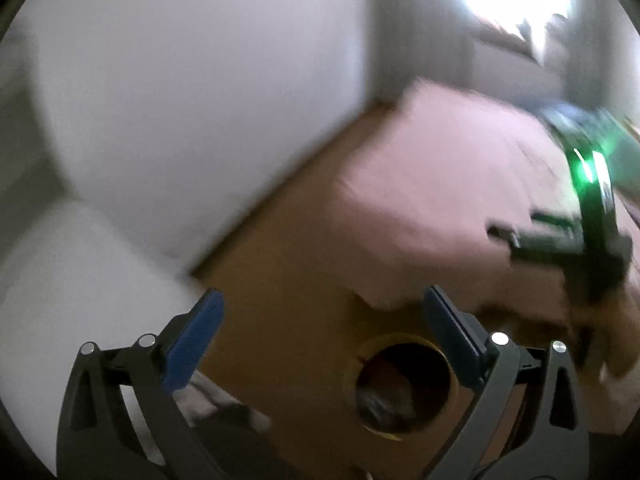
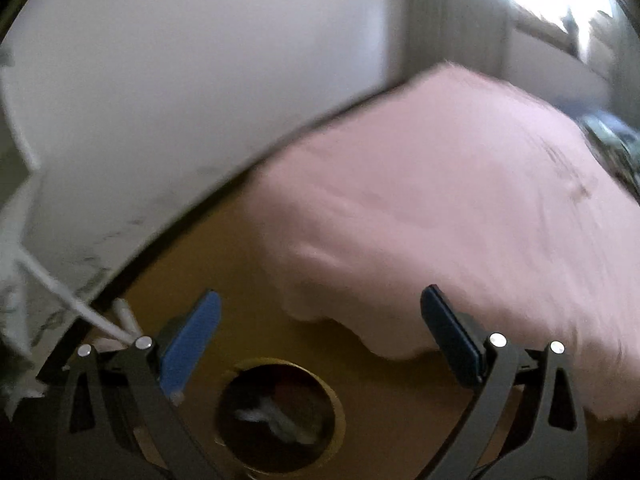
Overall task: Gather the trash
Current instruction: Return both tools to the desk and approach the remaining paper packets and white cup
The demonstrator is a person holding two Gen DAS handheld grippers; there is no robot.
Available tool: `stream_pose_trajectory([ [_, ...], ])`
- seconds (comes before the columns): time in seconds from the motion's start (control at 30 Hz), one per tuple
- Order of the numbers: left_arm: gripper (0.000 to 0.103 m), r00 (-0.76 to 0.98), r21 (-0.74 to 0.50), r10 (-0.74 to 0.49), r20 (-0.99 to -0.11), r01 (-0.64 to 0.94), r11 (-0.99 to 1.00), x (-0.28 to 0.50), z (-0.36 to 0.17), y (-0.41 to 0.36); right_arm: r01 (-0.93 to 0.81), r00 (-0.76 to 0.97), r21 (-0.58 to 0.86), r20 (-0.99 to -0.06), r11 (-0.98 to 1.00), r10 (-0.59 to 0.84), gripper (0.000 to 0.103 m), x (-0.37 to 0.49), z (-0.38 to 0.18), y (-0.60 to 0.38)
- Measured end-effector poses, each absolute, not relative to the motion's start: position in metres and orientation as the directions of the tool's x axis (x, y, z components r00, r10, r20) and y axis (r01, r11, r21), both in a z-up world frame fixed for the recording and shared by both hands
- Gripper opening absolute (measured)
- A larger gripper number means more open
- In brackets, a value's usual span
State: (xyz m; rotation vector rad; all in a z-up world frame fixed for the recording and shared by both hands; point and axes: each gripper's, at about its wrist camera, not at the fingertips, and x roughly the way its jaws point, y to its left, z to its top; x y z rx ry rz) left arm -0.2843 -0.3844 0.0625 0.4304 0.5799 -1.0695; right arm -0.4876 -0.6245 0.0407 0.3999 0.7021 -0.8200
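Left wrist view first: one left gripper (image 1: 322, 300) with two blue-padded fingers (image 1: 192, 344) spread wide apart, nothing between them, so it's fully released. Below it there's one round hole (image 1: 402, 386) cut in a brown cardboard surface (image 1: 288, 256), and inside the hole I can just make out something dark and greyish, which I'd guess is the trash, but it's too blurred to say what. One pink cloth (image 1: 448, 168) lies draped over the far part of the cardboard, its edge hanging close to the hole. Off to the right is one other gripper, the right gripper (image 1: 560, 236), black with a green light on it, smeared by motion so I can't read its jaws from here. White wall (image 1: 200, 100) behind, bright window glare top right, everything soft and streaky. Right wrist view: the right gripper (image 2: 320, 300) shows two blue fingers (image 2: 190, 342) standing wide open too, empty, let go of everything. Same round hole (image 2: 280, 416) sits right under it between the fingers, and here the trash (image 2: 276, 416) is clearer: a crumpled whitish-grey wad lying down inside the dark opening, its lower part lost in shadow. The pink cloth (image 2: 440, 200) fills the right half. One white cable (image 2: 68, 300) runs along the left by the wall, its end hidden behind the left finger.
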Motion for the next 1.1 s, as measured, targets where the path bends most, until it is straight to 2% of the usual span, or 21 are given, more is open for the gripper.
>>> stream_pose_trajectory([
  [0.1, 0.096, 0.504, 0.042, -0.659, -0.558, 0.811, 0.584, -0.241, 0.098, -0.322, 0.670, 0.592, 0.082, -0.660, 0.738, -0.463, 0.097, -0.428, 0.070, -0.581],
  [0.23, 0.096, 0.680, 0.049, -0.526, -0.510, 0.634, 0.772, -0.186, 0.117, -0.223, 0.452, 0.736, 0.099, -0.603, 0.886, -0.308, 0.097, -0.340, 0.096, -0.503],
  [0.37, 0.096, 0.778, 0.058, -0.320, -0.540, 0.414, 0.909, -0.131, 0.116, -0.112, 0.194, 0.808, 0.106, -0.582, 0.975, -0.097, 0.097, -0.267, 0.109, -0.416],
  [0.53, 0.096, 0.793, 0.148, 0.028, -0.608, 0.079, 0.986, -0.080, 0.092, 0.023, -0.124, 0.812, 0.116, -0.559, 0.985, 0.168, 0.097, -0.195, 0.113, -0.305],
  [0.57, 0.096, 0.777, 0.149, 0.063, -0.626, 0.040, 0.988, -0.072, 0.087, 0.047, -0.163, 0.798, 0.120, -0.567, 0.979, 0.203, 0.097, -0.187, 0.113, -0.287],
  [0.67, 0.096, 0.745, 0.105, 0.070, -0.664, 0.001, 0.994, -0.058, 0.080, 0.097, -0.266, 0.737, 0.134, -0.610, 0.955, 0.291, 0.095, -0.144, 0.103, -0.228],
  [0.73, 0.096, 0.730, 0.079, 0.058, -0.681, -0.006, 0.997, -0.052, 0.074, 0.115, -0.321, 0.686, 0.153, -0.643, 0.935, 0.341, 0.087, -0.122, 0.094, -0.201],
  [0.8, 0.096, 0.718, 0.057, 0.042, -0.695, -0.003, 0.998, -0.048, 0.070, 0.125, -0.370, 0.632, 0.179, -0.671, 0.912, 0.388, 0.059, -0.093, 0.085, -0.172],
  [0.87, 0.096, 0.707, 0.041, 0.023, -0.707, 0.008, 0.999, -0.043, 0.067, 0.128, -0.392, 0.598, 0.176, -0.697, 0.903, 0.396, 0.053, -0.072, 0.078, -0.149],
  [0.97, 0.096, 0.700, 0.032, -0.007, -0.714, 0.043, 0.999, -0.028, 0.069, 0.130, -0.404, 0.584, 0.139, -0.722, 0.904, 0.372, 0.052, -0.052, 0.072, -0.128],
  [1.03, 0.096, 0.705, 0.034, -0.023, -0.709, 0.066, 0.997, -0.018, 0.066, 0.129, -0.402, 0.572, 0.126, -0.739, 0.907, 0.356, 0.042, -0.039, 0.067, -0.120],
  [1.07, 0.096, 0.705, 0.031, -0.033, -0.708, 0.078, 0.996, -0.014, 0.066, 0.127, -0.397, 0.573, 0.114, -0.745, 0.911, 0.343, 0.032, -0.035, 0.065, -0.116],
  [1.1, 0.096, 0.706, 0.029, -0.044, -0.707, 0.091, 0.995, -0.006, 0.067, 0.125, -0.389, 0.576, 0.099, -0.750, 0.916, 0.326, 0.027, -0.027, 0.061, -0.111],
])
